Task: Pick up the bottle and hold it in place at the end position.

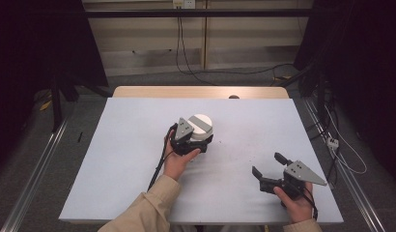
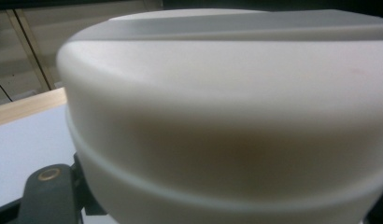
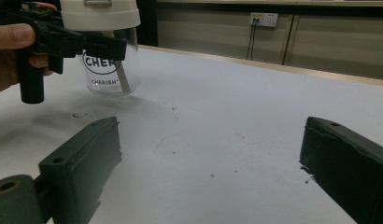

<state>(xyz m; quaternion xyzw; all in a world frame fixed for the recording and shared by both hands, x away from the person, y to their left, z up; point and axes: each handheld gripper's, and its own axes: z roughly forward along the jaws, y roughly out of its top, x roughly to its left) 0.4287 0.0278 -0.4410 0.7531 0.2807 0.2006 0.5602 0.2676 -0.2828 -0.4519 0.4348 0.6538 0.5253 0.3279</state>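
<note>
A clear glass jar (image 3: pixel 108 70) printed "CHERISH", with a white lid (image 1: pixel 201 123), stands near the middle of the table. My left gripper (image 1: pixel 198 140) is shut on the jar just below the lid, and a hand holds that gripper from the near side. In the left gripper view the lid (image 2: pixel 227 116) looms very close. In the right gripper view the left gripper (image 3: pixel 82 44) clamps the jar's neck. My right gripper (image 1: pixel 267 163) hovers open at the front right with nothing between its fingers (image 3: pixel 82 163); its jaws point toward the jar.
The pale grey table top (image 1: pixel 138 159) has a wooden strip (image 1: pixel 201 92) along its far edge, where a small dark object (image 1: pixel 233 96) lies. Dark specks (image 3: pixel 173 109) mark the surface near the jar. Cables (image 1: pixel 186 63) run across the floor beyond.
</note>
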